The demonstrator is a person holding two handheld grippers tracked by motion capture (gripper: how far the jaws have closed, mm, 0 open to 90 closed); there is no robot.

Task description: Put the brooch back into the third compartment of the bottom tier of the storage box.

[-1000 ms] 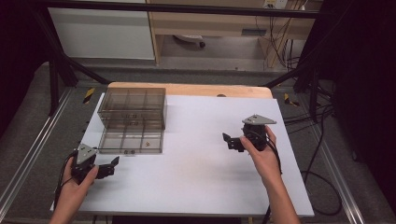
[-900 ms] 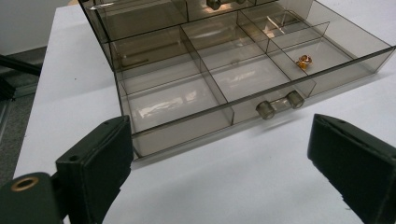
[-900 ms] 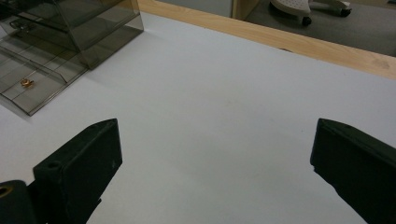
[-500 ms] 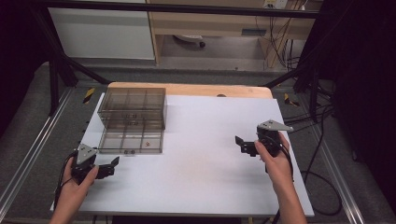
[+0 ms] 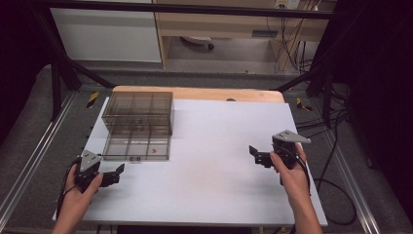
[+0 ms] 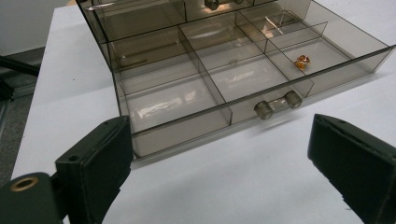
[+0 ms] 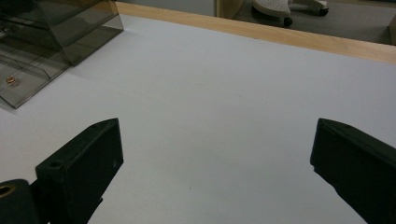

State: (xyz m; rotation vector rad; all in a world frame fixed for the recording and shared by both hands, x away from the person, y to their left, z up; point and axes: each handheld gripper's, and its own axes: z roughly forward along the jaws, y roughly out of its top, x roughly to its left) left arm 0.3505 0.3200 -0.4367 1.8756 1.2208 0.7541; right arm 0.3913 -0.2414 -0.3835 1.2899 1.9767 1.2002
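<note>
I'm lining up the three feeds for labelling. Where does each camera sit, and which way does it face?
High view: above the person's side, looking forward and down on the table; both forearms, left gripper, right gripper.
Left gripper view: rides the left gripper, facing the open drawer; its black fingers.
Right gripper view: rides the right gripper, facing across the bare tabletop; its fingers.
All share the drawer's small gold item.

open drawer, perhaps a ring

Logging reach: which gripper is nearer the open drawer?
Left. The left gripper sits just before the open drawer; the right gripper is far across the table.
</note>
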